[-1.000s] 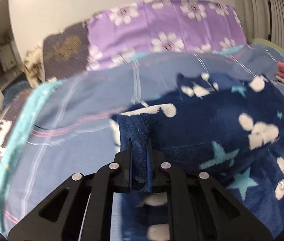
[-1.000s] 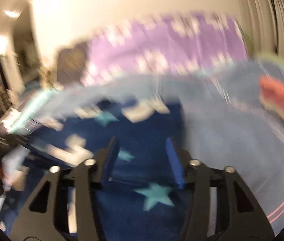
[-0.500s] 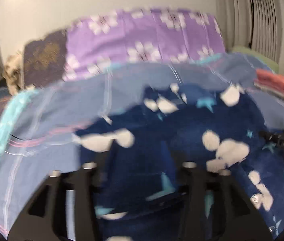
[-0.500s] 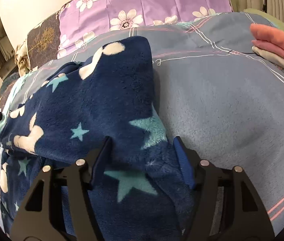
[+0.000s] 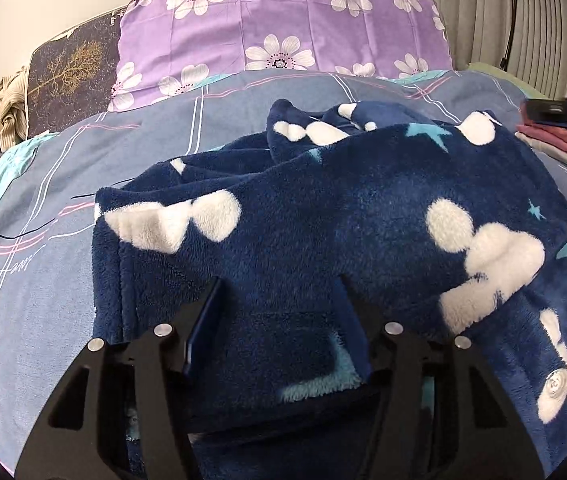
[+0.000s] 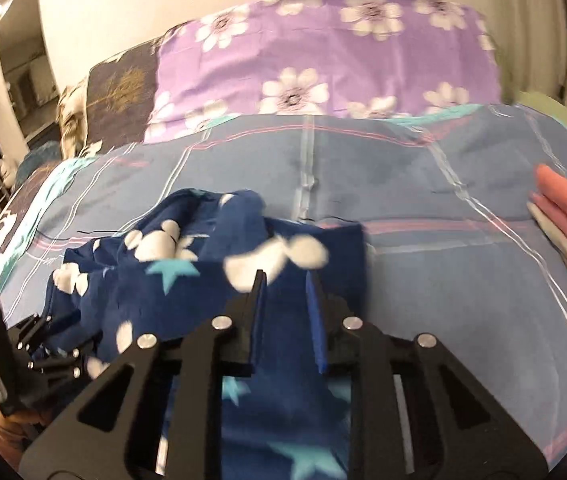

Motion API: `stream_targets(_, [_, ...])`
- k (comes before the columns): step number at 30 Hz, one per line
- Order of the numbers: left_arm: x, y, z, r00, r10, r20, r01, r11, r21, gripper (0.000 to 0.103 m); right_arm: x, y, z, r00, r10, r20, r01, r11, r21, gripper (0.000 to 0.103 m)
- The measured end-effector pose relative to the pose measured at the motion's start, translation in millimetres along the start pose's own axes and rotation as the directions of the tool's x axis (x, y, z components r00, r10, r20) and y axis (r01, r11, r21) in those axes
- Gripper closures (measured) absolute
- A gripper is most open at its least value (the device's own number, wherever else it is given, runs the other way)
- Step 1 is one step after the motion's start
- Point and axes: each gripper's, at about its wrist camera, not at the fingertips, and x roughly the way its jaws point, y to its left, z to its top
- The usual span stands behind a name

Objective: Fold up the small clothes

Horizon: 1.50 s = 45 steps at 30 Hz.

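Bed: covered by a blue-grey checked cover; it carries all items. A purple floral pillow stands along the head edge, with a dark tree-print cushion beside it toward the head-left corner.

Fleece garment: navy, with white shapes and teal stars. It lies across the middle of the bed, reaching the near edge. It is bunched, with one layer thrown over another and a rumpled peak toward the head edge. The fold is judged partly made, not flat.

Folded stack: pink and pale items at the right edge of the bed, apart from the garment.

Left gripper: jaws set wide, straddling the near-left part of the garment. Fabric lies between the jaws, but no pinch is evident.

Right gripper: jaws narrow but with a visible gap, over the garment's right edge. Blue fabric lies between and below them. The view is blurred, so whether they are pinching it cannot be determined.

Assessment of the step in hand: the folded layer appears to be just laid, with smoothing or a fresh grasp due next.

Recommendations:
- Take the two near corners of the top layer only, close to the hem.
- Draw them apart to remove slack before carrying over.
- Align edge to edge.
- Lay down without dragging the cover. Thick fleece will spring back and bunch if released early.
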Motion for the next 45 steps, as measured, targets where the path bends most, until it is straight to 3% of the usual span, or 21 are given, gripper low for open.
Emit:
stream_targets(3, [-1, 0, 0, 1.000, -0.012, 0.003, 0.012, 1.000, -0.005, 0.045, 62, -12, -19, 0.968, -0.206, -0.145, 0.200, 0.978, -0.051, 0.077])
stream_targets(5, [-2, -1, 1, 1.000, -0.020, 0.009, 0.020, 1.000, 0.000, 0.045, 62, -13, -33, 0.976, -0.210, -0.065, 0.204, 0.975, -0.084, 0.077])
stream_targets(8, [-2, -1, 1, 1.000, -0.021, 0.005, 0.021, 1.000, -0.004, 0.045, 50, 5, -35, 0.953, -0.298, -0.054, 0.287, 0.946, -0.147, 0.073])
stream_targets(10, [-8, 3, 4, 0.999, -0.040, 0.008, 0.040, 0.999, -0.024, 0.045, 38, 2, -28, 0.964, -0.257, -0.063, 0.250, 0.963, -0.099, 0.073])
stream_targets(14, [-32, 14, 31, 0.980, -0.190, 0.066, 0.194, 0.978, -0.080, 0.048, 11, -6, 11, 0.997, -0.070, -0.027, 0.070, 0.997, 0.026, 0.073])
stream_targets(17, [-25, 15, 71, 0.983, -0.159, 0.092, 0.165, 0.985, -0.059, 0.050, 26, 0, 41, 0.997, -0.013, -0.070, 0.016, 0.999, 0.044, 0.070])
stream_targets(21, [41, 19, 107, 0.990, -0.133, -0.036, 0.130, 0.988, -0.089, 0.050, 81, -4, 50, 0.975, 0.036, -0.221, -0.013, 0.994, 0.104, 0.063])
stream_targets(23, [77, 21, 109, 0.979, -0.161, -0.128, 0.144, 0.980, -0.134, 0.051, 105, -7, 40, 0.958, 0.081, -0.274, -0.043, 0.989, 0.141, 0.054])
stream_targets(24, [88, 21, 107, 0.970, -0.194, -0.146, 0.171, 0.973, -0.155, 0.076, 111, -8, 35, 0.955, 0.097, -0.282, -0.056, 0.987, 0.152, 0.052])
stream_targets(25, [90, 18, 107, 0.962, -0.233, -0.145, 0.209, 0.965, -0.160, 0.096, 114, -6, 31, 0.959, 0.090, -0.269, -0.052, 0.988, 0.143, 0.055])
stream_targets(26, [86, 17, 109, 0.969, -0.210, -0.130, 0.192, 0.971, -0.142, 0.096, 111, -1, 30, 0.967, 0.078, -0.241, -0.055, 0.993, 0.102, 0.070])
stream_targets(27, [78, 13, 109, 0.981, -0.160, -0.108, 0.149, 0.983, -0.104, 0.097, 107, 1, 29, 0.972, 0.086, -0.220, -0.070, 0.995, 0.078, 0.095])
stream_targets(28, [70, 10, 108, 0.990, -0.108, -0.087, 0.103, 0.993, -0.065, 0.097, 102, 1, 28, 0.978, 0.069, -0.198, -0.057, 0.996, 0.063, 0.096])
stream_targets(30, [63, 8, 102, 0.997, -0.027, -0.072, 0.028, 1.000, 0.015, 0.096, 98, 0, 27, 0.985, -0.088, -0.151, 0.091, 0.996, 0.010, 0.103])
stream_targets(31, [73, 10, 93, 0.993, -0.034, -0.113, 0.038, 0.999, 0.029, 0.096, 103, -2, 23, 0.976, -0.175, -0.130, 0.173, 0.984, -0.032, 0.103])
stream_targets(33, [85, 17, 81, 0.990, -0.054, -0.127, 0.052, 0.999, -0.015, 0.095, 118, -10, 13, 0.978, -0.125, -0.165, 0.128, 0.992, 0.007, 0.103])
stream_targets(37, [79, 3, 81, 0.995, 0.047, -0.090, -0.040, 0.996, 0.079, 0.092, 86, 2, 14, 0.991, -0.125, -0.051, 0.124, 0.992, -0.020, 0.103])
stream_targets(40, [63, 3, 87, 0.997, 0.073, -0.040, -0.070, 0.994, 0.083, 0.086, 62, 21, 13, 1.000, -0.013, 0.015, 0.014, 0.997, -0.074, 0.103])
stream_targets(43, [31, 11, 98, 0.994, 0.036, 0.102, -0.037, 0.999, 0.007, 0.084, 80, 33, 2, 0.997, -0.022, -0.068, 0.013, 0.992, -0.122, 0.100])
stream_targets(44, [28, 11, 99, 0.993, 0.004, 0.114, -0.004, 1.000, -0.007, 0.084, 98, 33, -5, 0.990, -0.059, -0.125, 0.043, 0.991, -0.128, 0.095])
stream_targets(45, [35, 6, 98, 0.996, -0.010, 0.085, 0.009, 1.000, 0.007, 0.080, 110, 33, -15, 0.991, -0.077, -0.108, 0.062, 0.989, -0.138, 0.095])
